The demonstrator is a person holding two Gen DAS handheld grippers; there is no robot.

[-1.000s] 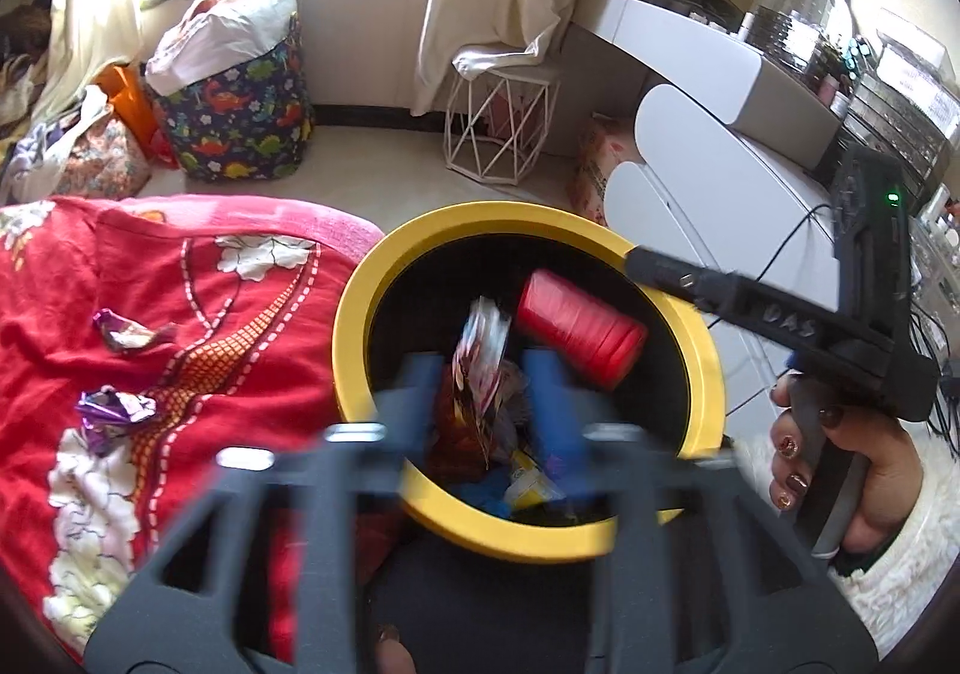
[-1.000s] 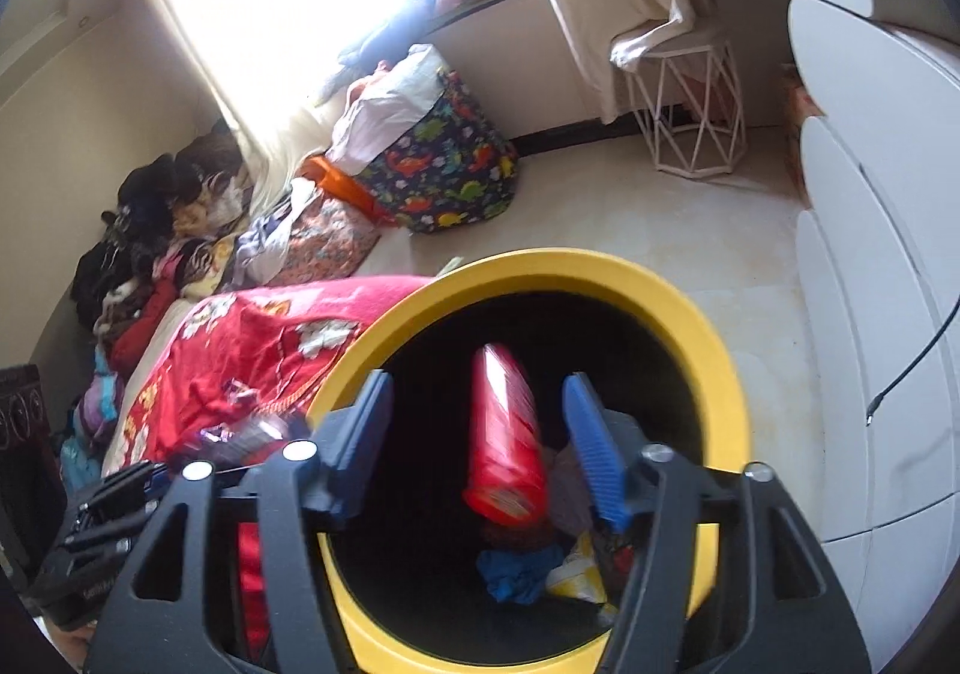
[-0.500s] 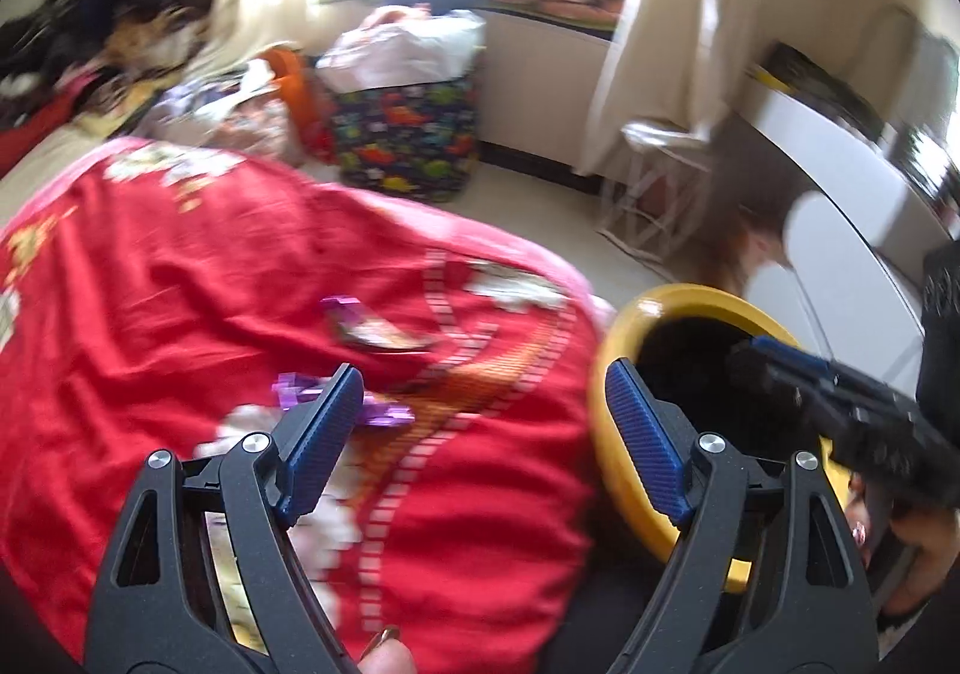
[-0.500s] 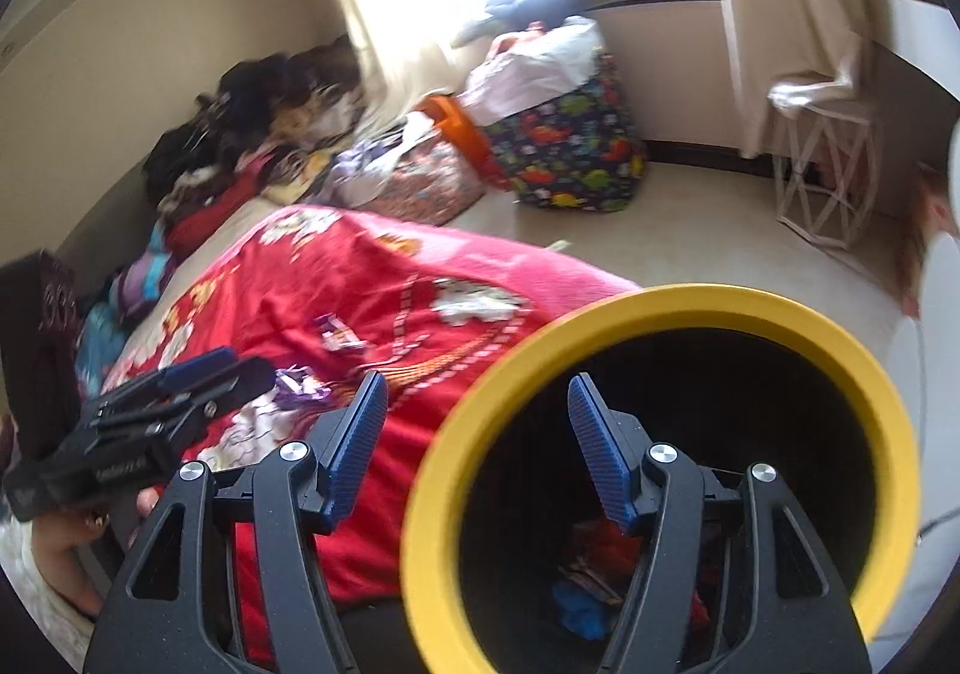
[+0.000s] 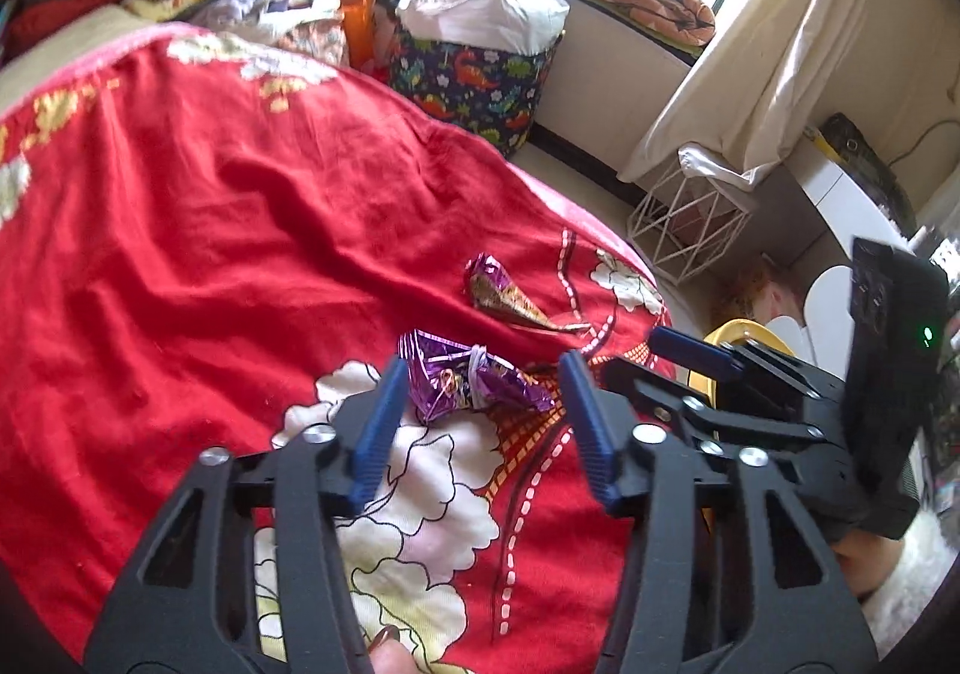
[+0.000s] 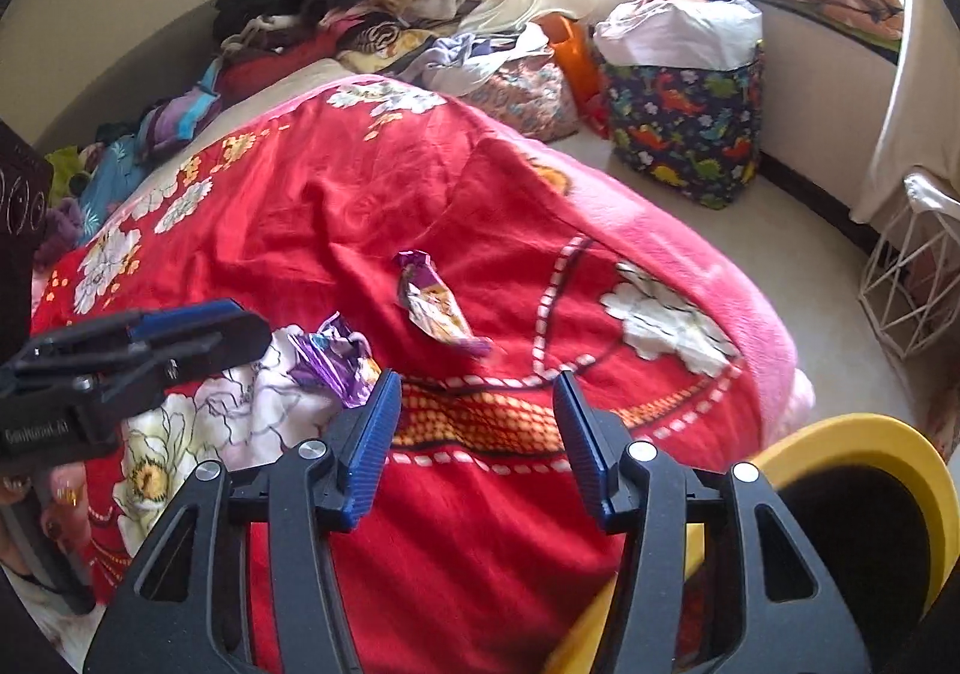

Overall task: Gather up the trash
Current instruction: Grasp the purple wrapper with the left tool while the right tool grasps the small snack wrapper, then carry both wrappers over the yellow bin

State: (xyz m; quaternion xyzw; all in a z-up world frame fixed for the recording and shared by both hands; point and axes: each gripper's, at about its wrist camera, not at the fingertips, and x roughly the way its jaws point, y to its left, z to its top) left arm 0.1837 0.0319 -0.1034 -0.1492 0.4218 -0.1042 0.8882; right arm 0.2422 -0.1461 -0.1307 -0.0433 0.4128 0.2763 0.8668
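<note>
Two wrappers on blanket (image 5: 240, 230), crumpled purple wrapper (image 5: 474, 377) between left gripper (image 5: 480, 428) fingertips

A red blanket (image 5: 252, 230) with white flowers is lying under the blue-padded black left gripper (image 5: 480, 422). A shiny purple wrapper (image 5: 468, 377) is sitting between its pads, a purple-and-brown wrapper (image 5: 510, 299) beyond. A yellow-rimmed bin (image 6: 870, 470) is showing beside the right gripper (image 6: 477, 437).

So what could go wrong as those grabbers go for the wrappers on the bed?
The left gripper, jaws just closing, straddles the crumpled purple wrapper without pinching it; it might nip the soft red blanket instead. The right gripper sits close by, so the two could bump. The flat wrapper may slip.
</note>
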